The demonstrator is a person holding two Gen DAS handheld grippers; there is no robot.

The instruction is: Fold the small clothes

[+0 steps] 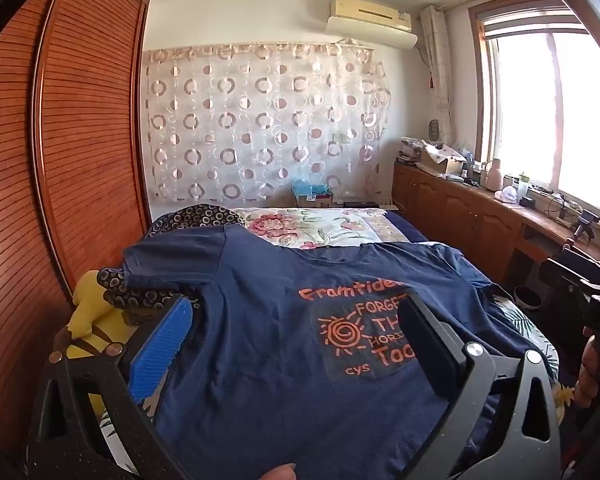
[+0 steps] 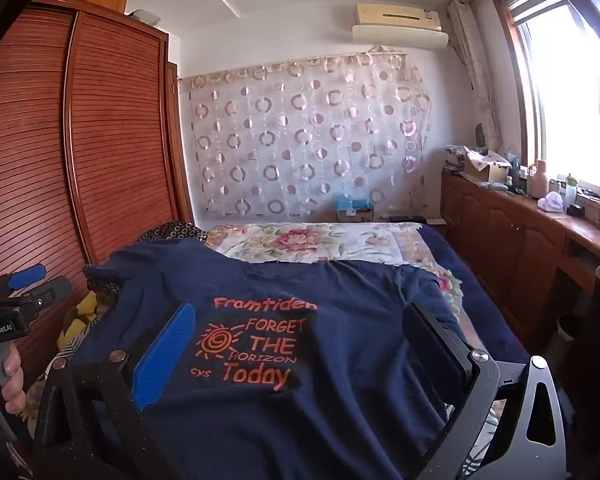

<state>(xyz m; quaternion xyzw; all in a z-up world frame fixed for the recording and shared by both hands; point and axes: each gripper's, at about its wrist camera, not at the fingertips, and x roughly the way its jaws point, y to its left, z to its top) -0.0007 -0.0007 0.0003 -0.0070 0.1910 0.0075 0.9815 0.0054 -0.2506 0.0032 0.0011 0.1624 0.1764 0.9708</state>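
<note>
Both grippers are hovering wide open over the shirt.

The navy T-shirt [image 2: 300, 360] is lying flat on the bed [image 2: 480, 300]; left gripper [image 1: 296, 332] and right gripper [image 2: 300, 340] are gripping nothing. Pinching one layer risks bunching it.

- A navy T-shirt [image 2: 260, 420] lies spread across the near bed, nothing standing on it.
- Left, crumpled clothes [image 1: 140, 292] and a louvred wardrobe [image 1: 80, 140] close that side.
- Right, a cluttered wooden counter [image 2: 520, 220] borders a narrow aisle.
- Far off, the floral bedspread [image 2: 300, 240] lies open.
</note>
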